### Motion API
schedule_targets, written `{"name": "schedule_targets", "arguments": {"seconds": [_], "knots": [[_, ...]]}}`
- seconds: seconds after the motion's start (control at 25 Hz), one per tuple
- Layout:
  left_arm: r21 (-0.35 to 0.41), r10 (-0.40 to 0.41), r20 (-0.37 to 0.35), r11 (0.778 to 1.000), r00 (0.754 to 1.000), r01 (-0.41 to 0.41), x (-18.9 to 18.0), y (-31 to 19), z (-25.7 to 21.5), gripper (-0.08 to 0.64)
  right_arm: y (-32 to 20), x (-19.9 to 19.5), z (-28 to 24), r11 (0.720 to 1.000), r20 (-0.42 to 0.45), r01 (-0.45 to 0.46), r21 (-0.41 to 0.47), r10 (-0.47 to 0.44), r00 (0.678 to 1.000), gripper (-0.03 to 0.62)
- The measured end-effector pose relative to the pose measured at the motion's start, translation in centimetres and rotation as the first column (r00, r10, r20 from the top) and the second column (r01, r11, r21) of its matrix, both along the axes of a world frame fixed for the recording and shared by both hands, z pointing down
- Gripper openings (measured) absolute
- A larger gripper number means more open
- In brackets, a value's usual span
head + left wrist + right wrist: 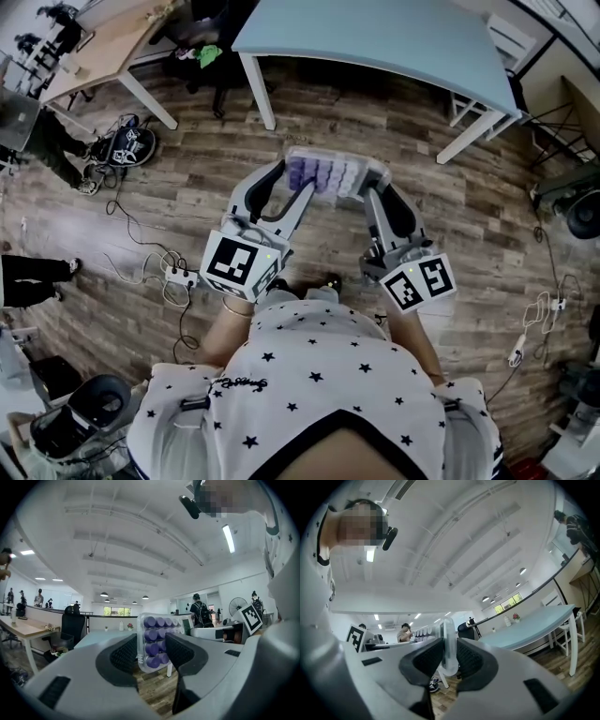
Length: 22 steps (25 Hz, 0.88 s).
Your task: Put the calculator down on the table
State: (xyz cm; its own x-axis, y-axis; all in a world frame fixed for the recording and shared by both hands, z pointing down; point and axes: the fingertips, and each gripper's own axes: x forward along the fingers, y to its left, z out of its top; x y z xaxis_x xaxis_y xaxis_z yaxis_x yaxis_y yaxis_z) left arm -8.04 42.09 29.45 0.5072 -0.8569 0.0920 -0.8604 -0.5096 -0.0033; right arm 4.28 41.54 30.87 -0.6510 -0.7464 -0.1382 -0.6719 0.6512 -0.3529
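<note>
Jaws of the left gripper [295, 187] [151, 652] are closed on one end of the clear-cased, purple-keyed calculator [330, 173] [156, 641]. Those of the right gripper [371, 193] [447, 662] pinch its other end narrowly, by the clear rim [447, 651].

- Position: the calculator is held level in the air between both grippers, over the brown wood-plank floor [178, 192], just short of the pale blue rectangular table [375, 37] [96, 637] [525, 629] and not touching it.
- Between calculator and tabletop: open floor and the table's white legs [264, 94].
- Near surroundings: white power strip [178, 276] with loose cables, left of the left gripper; black bag-like item [128, 146] farther left, too small to identify.
- Far surroundings: light wooden desk [103, 37] at upper left; black office chair [72, 629] beside it.
- Hidden: the right gripper covers the calculator's right end in the head view; its own view gives only the edge-on rim. The calculator's display cannot be read.
</note>
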Motion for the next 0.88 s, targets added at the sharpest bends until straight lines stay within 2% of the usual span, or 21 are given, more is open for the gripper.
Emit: {"name": "schedule_targets", "arguments": {"seconds": [0.52, 0.88], "knots": [[0.013, 0.018, 0.025, 1.0, 1.0, -0.019, 5.5, 0.6, 0.1, 0.206, 0.8, 5.4, 0.5, 1.0, 0.016, -0.029, 0.005, 0.029, 0.999, 0.074], [0.014, 0.05, 0.02, 0.999, 0.999, -0.05, 5.9, -0.9, 0.4, 0.206, -0.2, 5.9, 0.7, 0.998, 0.016, -0.059, -0.002, 0.059, 0.998, 0.074]]}}
